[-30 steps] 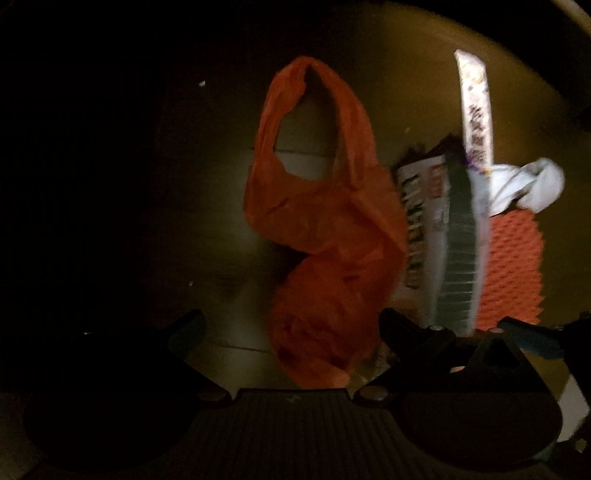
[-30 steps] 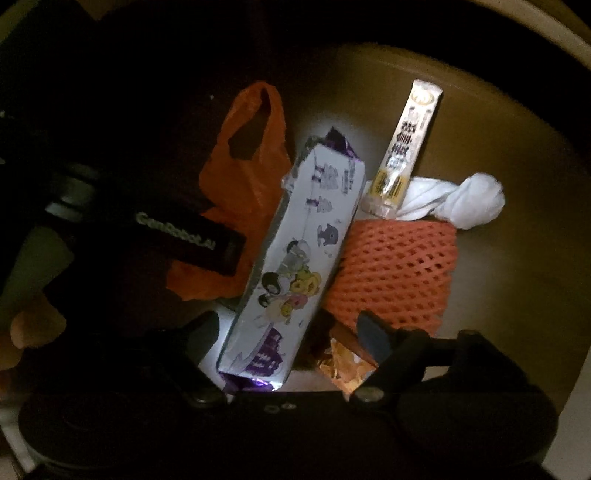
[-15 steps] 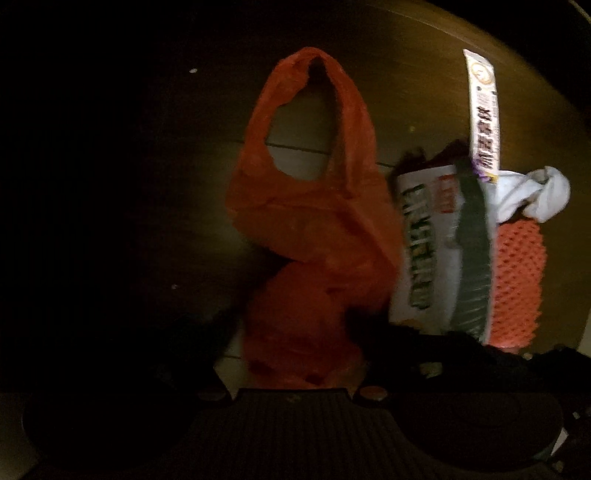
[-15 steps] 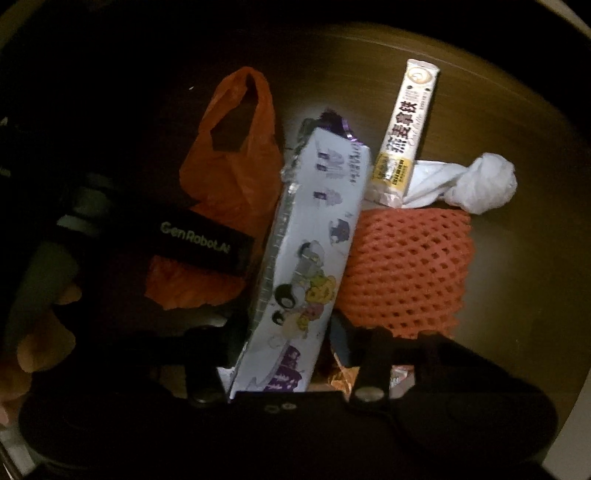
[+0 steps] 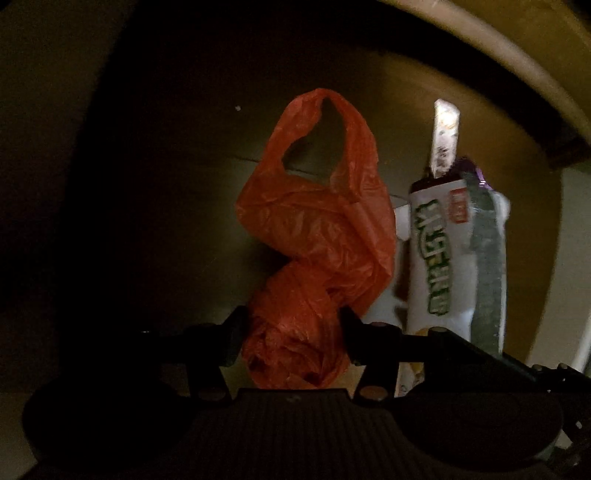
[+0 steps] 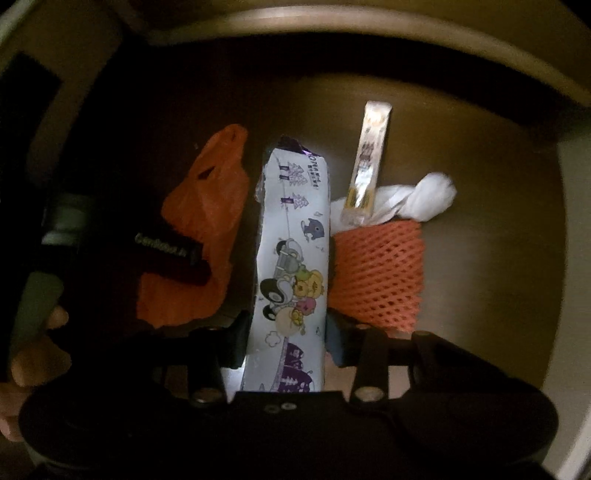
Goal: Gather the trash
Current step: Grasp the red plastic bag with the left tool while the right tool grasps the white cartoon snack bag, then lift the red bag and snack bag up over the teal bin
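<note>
My left gripper [image 5: 291, 332] is shut on a crumpled orange plastic bag [image 5: 317, 236], whose handle loop hangs away from me; the bag also shows in the right wrist view [image 6: 207, 236]. My right gripper [image 6: 286, 332] is shut on a white and purple cartoon snack wrapper [image 6: 291, 258], seen edge-on in the left wrist view [image 5: 439, 258]. Both are held above a dark round table [image 6: 498, 221]. On it lie an orange foam net [image 6: 380, 269], a white crumpled tissue [image 6: 424, 199] and a slim gold sachet [image 6: 369, 158].
The left gripper's black body with white lettering [image 6: 166, 247] and the hand holding it [image 6: 37, 354] sit at the left of the right wrist view. A pale curved rim [image 6: 332, 22] runs beyond the table.
Both grippers have closed, the left on the orange bag and the right on the snack wrapper, and both have lifted away from the table, so the items below look smaller.
</note>
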